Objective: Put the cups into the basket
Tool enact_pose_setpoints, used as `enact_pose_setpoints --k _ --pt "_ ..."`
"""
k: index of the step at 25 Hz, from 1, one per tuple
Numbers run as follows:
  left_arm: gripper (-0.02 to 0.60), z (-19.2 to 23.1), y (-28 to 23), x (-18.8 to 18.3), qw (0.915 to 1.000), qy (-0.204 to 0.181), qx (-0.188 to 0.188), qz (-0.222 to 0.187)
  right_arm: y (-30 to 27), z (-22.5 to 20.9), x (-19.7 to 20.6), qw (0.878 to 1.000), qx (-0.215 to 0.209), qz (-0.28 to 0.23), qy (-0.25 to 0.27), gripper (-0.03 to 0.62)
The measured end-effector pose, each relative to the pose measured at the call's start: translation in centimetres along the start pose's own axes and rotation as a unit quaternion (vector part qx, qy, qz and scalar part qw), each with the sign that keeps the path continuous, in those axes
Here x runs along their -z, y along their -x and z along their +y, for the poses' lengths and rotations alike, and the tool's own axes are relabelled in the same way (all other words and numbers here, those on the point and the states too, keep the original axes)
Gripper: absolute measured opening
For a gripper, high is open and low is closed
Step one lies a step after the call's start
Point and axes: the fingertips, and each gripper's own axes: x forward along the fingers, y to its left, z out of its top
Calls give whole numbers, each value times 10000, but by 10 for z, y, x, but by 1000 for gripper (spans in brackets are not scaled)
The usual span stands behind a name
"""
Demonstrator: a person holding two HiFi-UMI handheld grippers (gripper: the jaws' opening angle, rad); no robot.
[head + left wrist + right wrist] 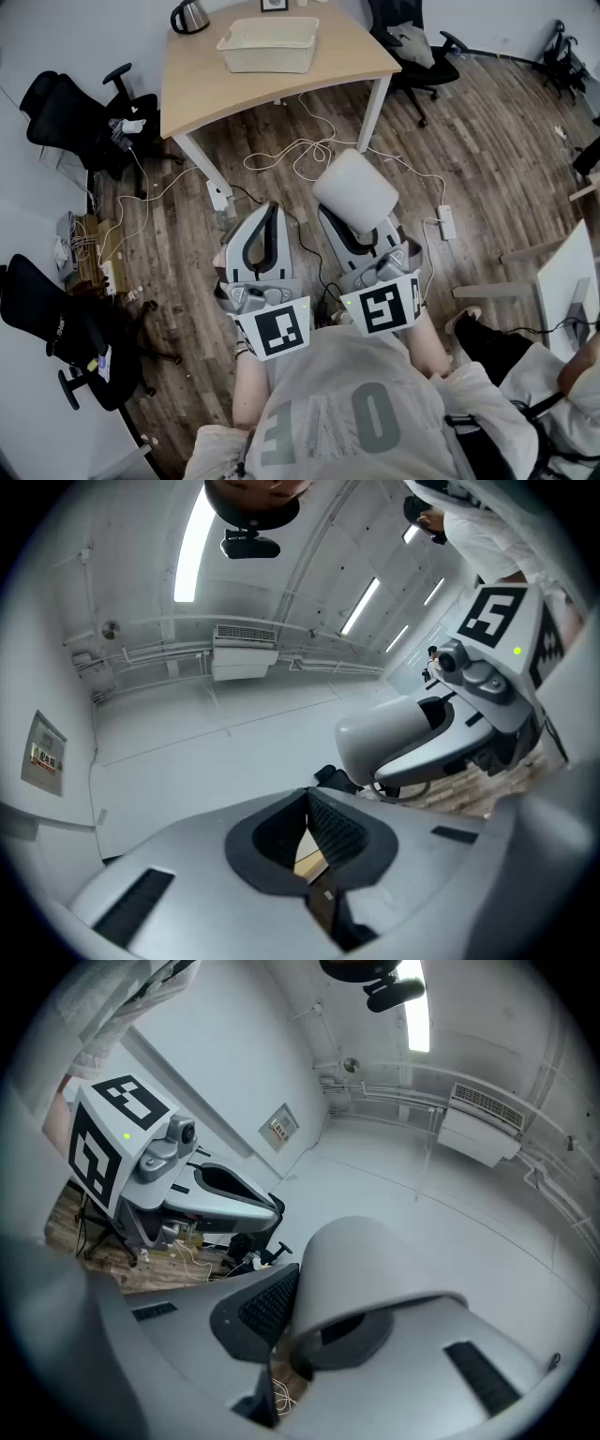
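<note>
Right tongs (364,230) are clamped on a pale cup (354,190), out over the wood floor (487,150). Left tongs (271,214) are pinched together, nothing in them. The basket (267,58) sits on the worktop (197,75), well apart.

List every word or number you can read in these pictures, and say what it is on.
"OVE", upside down to the camera, on the person's shirt.
Print on the wall sign: too small to read in either gripper view.
</note>
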Motion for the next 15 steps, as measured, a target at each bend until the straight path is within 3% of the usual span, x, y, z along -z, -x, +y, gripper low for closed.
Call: enact_pose_setpoints --k 4,15 --pt "9 9 5 6 9994 -43 7 349 0 -7 -8 10000 70 -30 -17 34" --pt "9 27 16 13 9992 -64 -132 382 -5 9 -12 9999 -153 -1 -69 34"
